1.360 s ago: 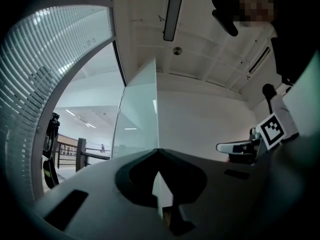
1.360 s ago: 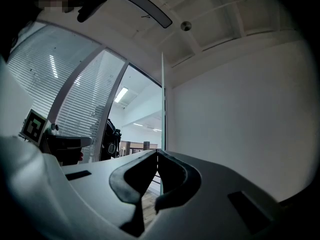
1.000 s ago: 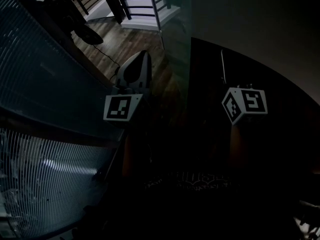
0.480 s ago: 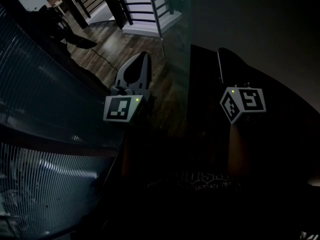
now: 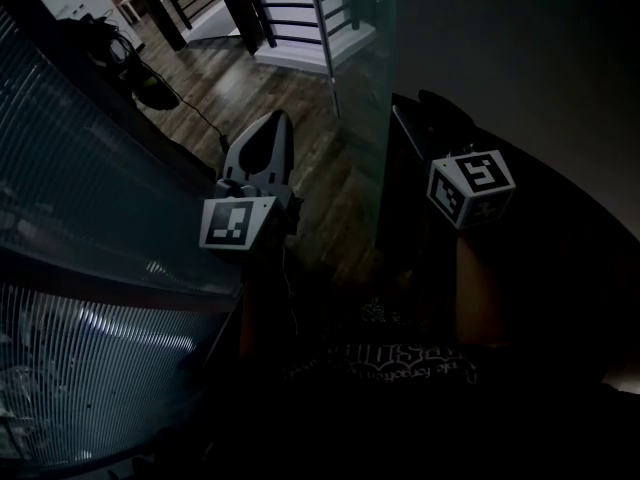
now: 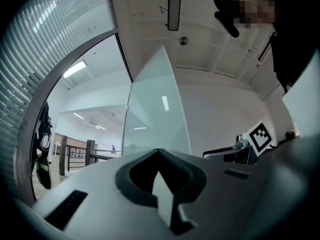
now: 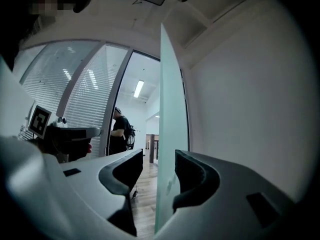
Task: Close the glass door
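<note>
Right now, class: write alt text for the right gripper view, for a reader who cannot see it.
The jaws of the right gripper have just been opening and stand apart, the edge of the frosted glass door between them. Left of the door a person stands in a doorway beside slatted blinds; a plain wall fills the right.

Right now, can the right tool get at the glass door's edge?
Probably yes. The right tool has just been opening its jaws, and the edge of the glass door stands between them, with a gap showing beside one jaw. Nothing else looks to be in the way.
</note>
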`<action>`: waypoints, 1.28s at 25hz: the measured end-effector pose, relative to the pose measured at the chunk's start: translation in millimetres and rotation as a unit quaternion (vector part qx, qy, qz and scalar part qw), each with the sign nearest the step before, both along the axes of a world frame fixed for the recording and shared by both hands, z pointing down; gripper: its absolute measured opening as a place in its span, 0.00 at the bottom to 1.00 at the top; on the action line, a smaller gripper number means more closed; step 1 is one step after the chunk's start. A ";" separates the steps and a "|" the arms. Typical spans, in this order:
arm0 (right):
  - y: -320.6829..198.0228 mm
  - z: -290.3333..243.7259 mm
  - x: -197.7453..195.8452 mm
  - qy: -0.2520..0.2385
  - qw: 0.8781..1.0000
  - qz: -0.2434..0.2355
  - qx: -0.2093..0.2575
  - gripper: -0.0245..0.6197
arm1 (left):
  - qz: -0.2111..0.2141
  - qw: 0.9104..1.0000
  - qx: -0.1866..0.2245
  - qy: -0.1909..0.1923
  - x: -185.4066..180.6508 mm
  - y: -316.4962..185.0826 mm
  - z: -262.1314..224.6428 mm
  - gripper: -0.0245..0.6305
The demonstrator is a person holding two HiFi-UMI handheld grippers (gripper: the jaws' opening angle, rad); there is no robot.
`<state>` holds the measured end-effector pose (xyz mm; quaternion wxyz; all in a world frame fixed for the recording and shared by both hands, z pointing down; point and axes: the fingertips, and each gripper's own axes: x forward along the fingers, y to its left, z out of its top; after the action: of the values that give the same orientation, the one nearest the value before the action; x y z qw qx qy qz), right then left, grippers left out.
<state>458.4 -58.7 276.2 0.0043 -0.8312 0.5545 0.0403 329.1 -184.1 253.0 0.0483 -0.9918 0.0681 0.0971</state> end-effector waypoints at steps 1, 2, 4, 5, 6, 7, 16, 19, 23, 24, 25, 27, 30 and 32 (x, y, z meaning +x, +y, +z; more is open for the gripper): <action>-7.5 5.3 2.5 0.000 1.000 -0.009 -0.010 0.32 | -0.006 1.000 -0.002 -0.003 -1.3 -0.9 -0.1 0.03; -13.9 10.2 4.8 0.002 1.000 -0.017 -0.019 0.32 | -0.013 1.000 -0.005 -0.007 -2.4 -0.8 -1.2 0.03; -22.5 18.2 8.7 0.002 0.999 -0.026 -0.029 0.32 | -0.023 1.000 -0.009 -0.011 -3.2 -1.7 -0.5 0.03; -24.9 20.7 10.2 0.001 0.999 -0.028 -0.031 0.32 | -0.026 1.000 -0.009 -0.011 -3.4 -2.5 0.2 0.03; -26.8 21.9 11.0 -0.001 0.999 -0.030 -0.030 0.32 | -0.029 0.999 -0.008 -0.011 -3.8 -3.5 0.3 0.03; -28.7 22.3 11.2 -0.003 0.999 -0.031 -0.029 0.32 | -0.031 0.999 -0.007 -0.011 -4.5 -4.6 -0.2 0.03; -42.0 31.5 6.4 -0.010 0.998 -0.053 -0.030 0.32 | -0.043 0.999 -0.007 -0.015 -5.5 -9.6 5.0 0.03; -42.8 30.5 5.5 -0.017 0.998 -0.059 -0.022 0.33 | -0.048 0.999 -0.006 -0.017 -7.3 -11.5 3.8 0.03; -43.3 27.3 6.6 -0.027 0.997 -0.068 -0.016 0.33 | -0.057 0.998 -0.007 -0.018 -9.3 -13.9 2.0 0.03; -45.2 24.6 4.2 -0.026 0.997 -0.070 -0.018 0.33 | -0.059 0.998 -0.008 -0.018 -12.4 -16.0 -0.4 0.03; -47.3 22.2 1.9 -0.025 0.997 -0.072 -0.021 0.33 | -0.061 0.998 -0.008 -0.018 -15.3 -18.1 -2.6 0.03; -51.8 18.6 -1.3 -0.022 0.997 -0.075 -0.027 0.33 | -0.065 0.998 -0.008 -0.017 -19.5 -22.4 -5.4 0.03; -60.4 15.0 -5.7 -0.019 0.996 -0.080 -0.031 0.33 | -0.075 0.997 -0.008 -0.017 -25.4 -29.1 -8.9 0.03; -64.4 14.0 -10.3 -0.018 0.995 -0.088 -0.032 0.33 | -0.082 0.997 -0.006 -0.016 -29.9 -30.6 -10.9 0.03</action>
<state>448.1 -123.2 290.2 -0.0088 -0.7797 0.6260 0.0071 299.1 -214.8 242.1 0.0507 -0.9846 0.1486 0.0766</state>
